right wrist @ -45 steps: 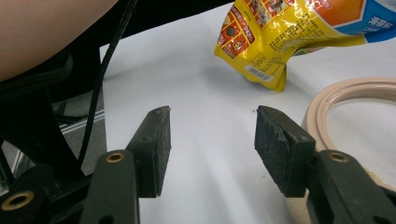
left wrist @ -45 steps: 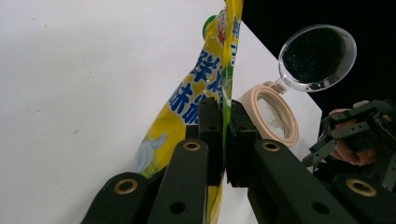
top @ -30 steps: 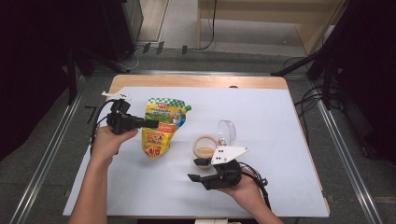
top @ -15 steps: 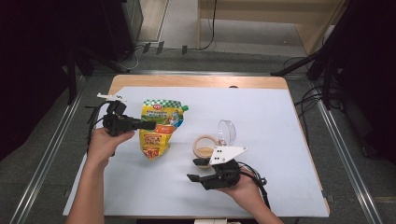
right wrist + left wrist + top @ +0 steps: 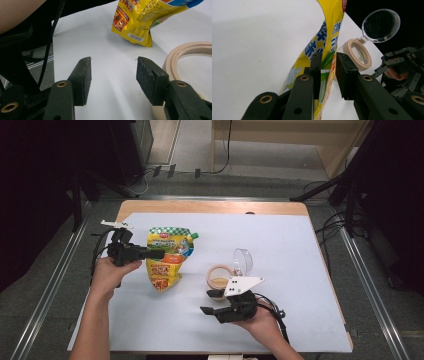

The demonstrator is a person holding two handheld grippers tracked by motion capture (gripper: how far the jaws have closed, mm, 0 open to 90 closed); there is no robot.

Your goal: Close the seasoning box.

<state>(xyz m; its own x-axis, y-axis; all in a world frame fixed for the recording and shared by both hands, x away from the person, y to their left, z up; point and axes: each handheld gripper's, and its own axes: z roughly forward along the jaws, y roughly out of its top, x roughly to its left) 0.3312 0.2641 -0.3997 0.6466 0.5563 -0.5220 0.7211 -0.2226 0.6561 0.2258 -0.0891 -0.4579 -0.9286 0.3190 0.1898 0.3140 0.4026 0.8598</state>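
A yellow stand-up pouch (image 5: 167,257) with a green spout cap rests tilted with its bottom on the white sheet. My left gripper (image 5: 159,253) reaches in from the left at its upper edge. In the left gripper view the pouch (image 5: 329,30) runs between the jaws of the left gripper (image 5: 328,56). These jaws have just been opening, and a gap shows at one pad. A beige-rimmed jar (image 5: 219,276) with a clear flip lid (image 5: 243,261) stands open to the right. My right gripper (image 5: 210,302) lies low beside the jar, open with nothing between its jaws (image 5: 113,61).
The white sheet (image 5: 300,250) covers a wooden table (image 5: 210,207). Metal rails run along both sides and cables lie on the floor behind. In the right gripper view the jar's rim (image 5: 185,50) is just right of the jaws and the pouch's bottom (image 5: 132,27) is ahead.
The left gripper's jaws have parted slightly around the pouch's edge, and the pouch has shifted a little to the left. The right hand has stayed still.
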